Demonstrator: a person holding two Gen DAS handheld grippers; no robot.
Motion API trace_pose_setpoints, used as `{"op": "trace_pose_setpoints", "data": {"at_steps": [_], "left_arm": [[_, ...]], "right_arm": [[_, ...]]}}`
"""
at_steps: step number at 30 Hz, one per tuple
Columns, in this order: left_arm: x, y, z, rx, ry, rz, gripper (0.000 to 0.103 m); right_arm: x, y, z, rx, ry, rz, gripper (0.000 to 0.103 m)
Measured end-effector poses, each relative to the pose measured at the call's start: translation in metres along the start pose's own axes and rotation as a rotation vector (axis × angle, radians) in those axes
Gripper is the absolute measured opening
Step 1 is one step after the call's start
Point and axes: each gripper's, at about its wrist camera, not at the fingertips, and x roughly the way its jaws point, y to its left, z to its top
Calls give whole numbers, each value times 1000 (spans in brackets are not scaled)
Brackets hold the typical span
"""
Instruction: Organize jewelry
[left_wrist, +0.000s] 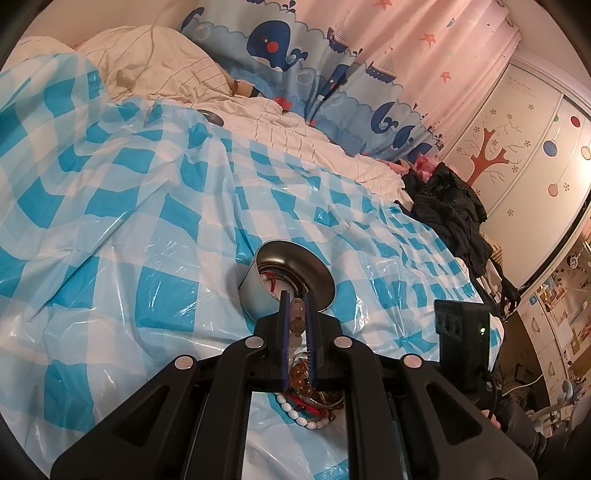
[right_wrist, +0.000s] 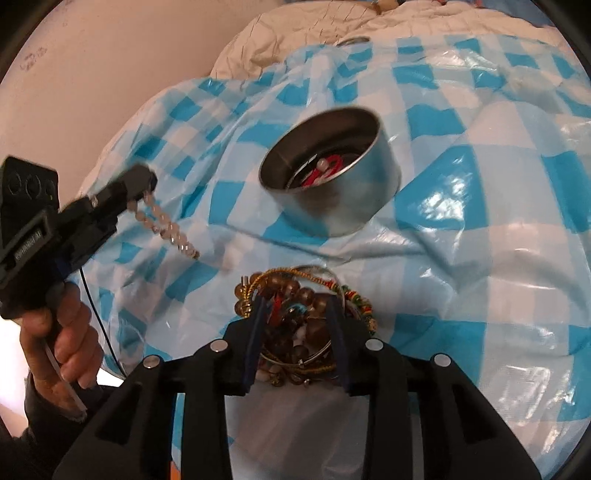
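Note:
A round metal tin (left_wrist: 258, 291) stands on the blue-and-white checked plastic sheet (left_wrist: 140, 229), with red cord and beads inside. My left gripper (left_wrist: 297, 301) is shut on a pale bead bracelet (left_wrist: 296, 325) just short of the tin. In the right wrist view the left gripper (right_wrist: 142, 181) hangs that bracelet (right_wrist: 166, 225) above the sheet (right_wrist: 480, 206), left of the tin (right_wrist: 332, 173). My right gripper (right_wrist: 297, 310) is open, its fingers either side of a heap of bracelets and beads (right_wrist: 295, 325). The same heap (left_wrist: 310, 404) shows under my left gripper.
A cream quilt (left_wrist: 159, 66) and a whale-print curtain (left_wrist: 295, 55) lie beyond the sheet. A round metal lid (left_wrist: 210, 116) rests at the sheet's far edge. Dark clothes (left_wrist: 450, 210) are piled at the right. A person's hand (right_wrist: 62, 339) holds the left gripper's handle.

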Motion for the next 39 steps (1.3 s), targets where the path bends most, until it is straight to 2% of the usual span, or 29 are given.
{"op": "trace_pose_setpoints", "data": {"at_steps": [7, 9, 12, 17, 19, 20, 21, 24, 26, 28, 31, 36, 39], "left_arm": [[0, 0, 0, 1, 1, 1, 7], [1, 0, 0, 0, 2, 1, 7], [0, 0, 0, 0, 2, 0, 7], [1, 0, -1, 1, 2, 2, 7], [1, 0, 0, 0, 2, 2, 7], [1, 0, 0, 0, 1, 1, 7], [2, 0, 0, 0, 1, 1, 7], [1, 0, 0, 0, 3, 0, 7], [1, 0, 0, 2, 2, 1, 7], [1, 0, 0, 0, 2, 1, 7], [1, 1, 1, 0, 2, 1, 7], [1, 1, 1, 0, 4, 1, 7], [1, 1, 1, 1, 1, -1, 7]], "right_arm": [[-10, -3, 2, 16, -40, -38, 34], [-8, -7, 3, 36, -22, -15, 34], [7, -9, 0, 34, 46, -33, 34], [9, -8, -2, 17, 57, -44, 33], [9, -9, -2, 23, 54, -32, 24], [8, -8, -2, 16, 50, -34, 16], [8, -7, -3, 6, 46, -33, 14], [2, 3, -4, -51, 7, -54, 11], [-7, 11, -3, -94, -51, -71, 9], [-18, 17, -1, -118, -108, -39, 7], [-25, 22, 0, -131, -148, -13, 8], [-29, 28, 3, -135, -167, 24, 8], [-34, 23, 3, -107, -179, 77, 8]]}}
